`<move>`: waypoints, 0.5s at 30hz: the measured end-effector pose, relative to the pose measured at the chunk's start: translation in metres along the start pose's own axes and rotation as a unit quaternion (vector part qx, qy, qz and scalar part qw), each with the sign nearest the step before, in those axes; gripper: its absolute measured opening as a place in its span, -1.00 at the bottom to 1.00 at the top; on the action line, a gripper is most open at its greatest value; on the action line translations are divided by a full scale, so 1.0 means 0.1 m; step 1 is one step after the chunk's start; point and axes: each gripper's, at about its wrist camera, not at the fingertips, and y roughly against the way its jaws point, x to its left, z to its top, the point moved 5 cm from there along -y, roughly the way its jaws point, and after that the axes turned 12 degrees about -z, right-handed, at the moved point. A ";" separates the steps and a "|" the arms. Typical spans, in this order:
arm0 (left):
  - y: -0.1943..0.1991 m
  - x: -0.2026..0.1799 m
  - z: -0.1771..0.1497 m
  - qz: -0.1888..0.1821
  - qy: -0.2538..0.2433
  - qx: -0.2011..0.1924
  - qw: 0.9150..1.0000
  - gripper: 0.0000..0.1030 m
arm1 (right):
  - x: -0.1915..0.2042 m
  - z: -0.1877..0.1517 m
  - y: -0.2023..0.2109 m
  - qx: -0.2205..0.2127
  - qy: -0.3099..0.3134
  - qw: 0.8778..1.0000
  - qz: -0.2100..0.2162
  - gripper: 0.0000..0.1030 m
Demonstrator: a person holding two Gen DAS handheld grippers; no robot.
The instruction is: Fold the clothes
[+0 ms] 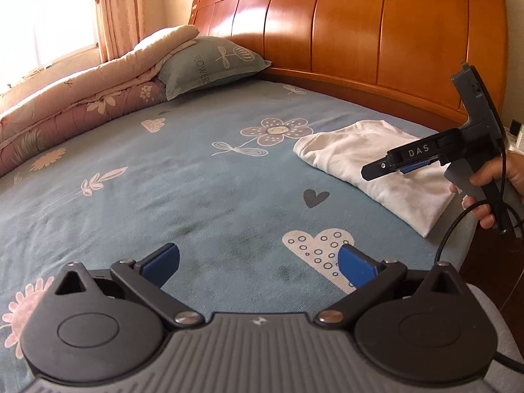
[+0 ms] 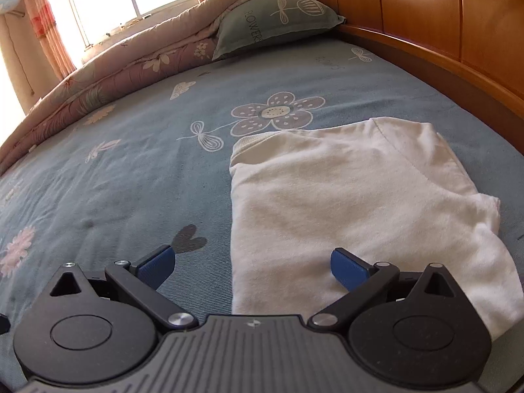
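Shirt (image 2: 357,209), white, folded, flat on blue sheet (image 2: 137,177) near headboard (image 2: 425,29). Right gripper (image 2: 252,267) just above its near edge, fingers spread wide, empty. Left gripper (image 1: 258,263) well apart over bare sheet, likewise released. Only from left wrist: right gripper's side profile (image 1: 399,162), hand (image 1: 491,180) on its grip, trailing cable (image 1: 452,229). In both: pillow (image 1: 209,65), rolled quilt (image 1: 82,104).

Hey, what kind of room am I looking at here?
Most likely a bedroom: a bed with a blue flower-print sheet and an orange wooden headboard, a grey-green pillow beside a rolled pink quilt, and a folded white T-shirt on the sheet.
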 end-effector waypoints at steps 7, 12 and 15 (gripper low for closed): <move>0.17 -0.21 0.13 -0.009 -0.005 -0.031 0.999 0.99 | -0.06 -0.10 0.43 -0.002 -0.005 1.000 -0.029 1.00; 0.23 -0.38 0.20 -0.028 0.006 -0.037 0.999 0.99 | -0.12 -0.27 0.76 0.006 0.002 0.999 -0.047 1.00; 0.20 -0.51 0.24 -0.053 0.018 -0.032 0.998 0.99 | -0.17 -0.40 0.98 0.006 0.004 0.998 -0.055 1.00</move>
